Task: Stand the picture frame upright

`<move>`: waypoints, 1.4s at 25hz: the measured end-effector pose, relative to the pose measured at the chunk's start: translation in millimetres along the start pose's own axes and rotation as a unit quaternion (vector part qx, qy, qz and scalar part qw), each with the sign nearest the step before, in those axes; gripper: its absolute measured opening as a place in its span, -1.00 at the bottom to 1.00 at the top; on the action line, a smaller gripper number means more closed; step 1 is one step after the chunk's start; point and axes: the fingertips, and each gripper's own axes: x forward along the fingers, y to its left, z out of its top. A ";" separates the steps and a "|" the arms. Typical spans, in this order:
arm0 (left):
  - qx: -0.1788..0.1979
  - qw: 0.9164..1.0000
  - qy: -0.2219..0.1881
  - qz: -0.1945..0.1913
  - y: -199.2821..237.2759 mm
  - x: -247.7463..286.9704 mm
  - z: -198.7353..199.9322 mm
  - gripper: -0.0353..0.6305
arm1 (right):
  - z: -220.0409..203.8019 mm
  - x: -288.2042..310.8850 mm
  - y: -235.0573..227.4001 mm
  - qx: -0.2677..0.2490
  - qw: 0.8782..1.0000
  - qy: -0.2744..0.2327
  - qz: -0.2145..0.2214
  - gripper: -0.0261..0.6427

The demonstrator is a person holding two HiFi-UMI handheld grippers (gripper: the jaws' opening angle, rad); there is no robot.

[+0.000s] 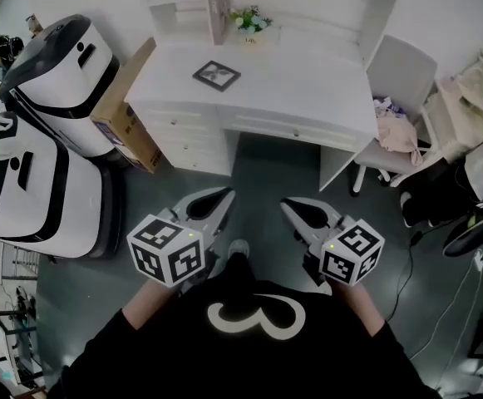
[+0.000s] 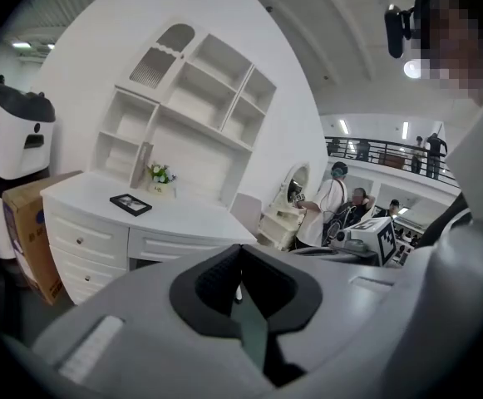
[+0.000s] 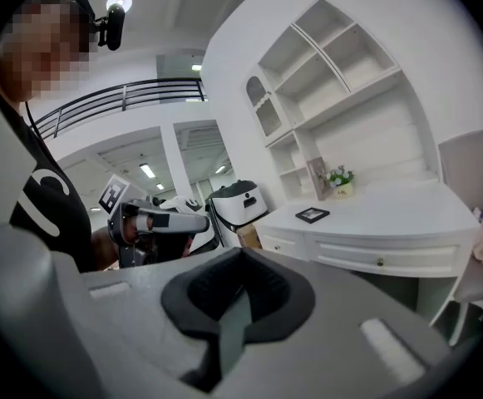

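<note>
Your left gripper [image 1: 224, 196] and right gripper [image 1: 288, 207]: clenched, empty — black rectangular picture frame [image 1: 217, 76] flat at twelve o'clock on white desk [image 1: 308, 90]; brown cardboard box [image 1: 133, 131] at ten.

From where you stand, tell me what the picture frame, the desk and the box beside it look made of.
Picture frame: dark matte border, likely wood or plastic; too small to tell. Desk: white painted wood or laminate, judging by its smooth top and panelled drawers. Box: plain brown cardboard, dull, with a folded flap.

Bright, even light; fisheye-warped edges
</note>
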 end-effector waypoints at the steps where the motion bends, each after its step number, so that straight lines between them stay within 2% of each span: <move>1: -0.005 1.000 0.006 0.001 17.6 12.8 4.8 -0.87 | 2.8 15.1 -13.8 0.006 1.000 0.007 -0.002 -0.93; 6: -0.031 0.999 0.038 0.008 105.6 72.6 22.5 -0.87 | 14.8 94.4 -80.8 0.032 0.998 0.045 -0.003 -0.93; 11: -0.046 0.997 0.056 0.007 173.4 114.8 33.5 -0.87 | 31.2 165.6 -125.5 0.032 0.997 0.073 0.010 -0.93; 22: -0.052 0.996 0.065 0.020 235.1 174.1 57.0 -0.87 | 68.5 218.8 -187.8 0.019 0.997 0.073 0.029 -0.93; 28: -0.062 0.995 0.063 0.054 267.0 209.2 85.0 -0.87 | 100.2 250.8 -237.0 0.011 0.995 0.085 0.056 -0.93; 35: -0.096 0.986 0.055 0.128 333.0 254.7 108.2 -0.86 | 131.5 309.4 -292.6 -0.024 0.987 0.119 0.100 -0.93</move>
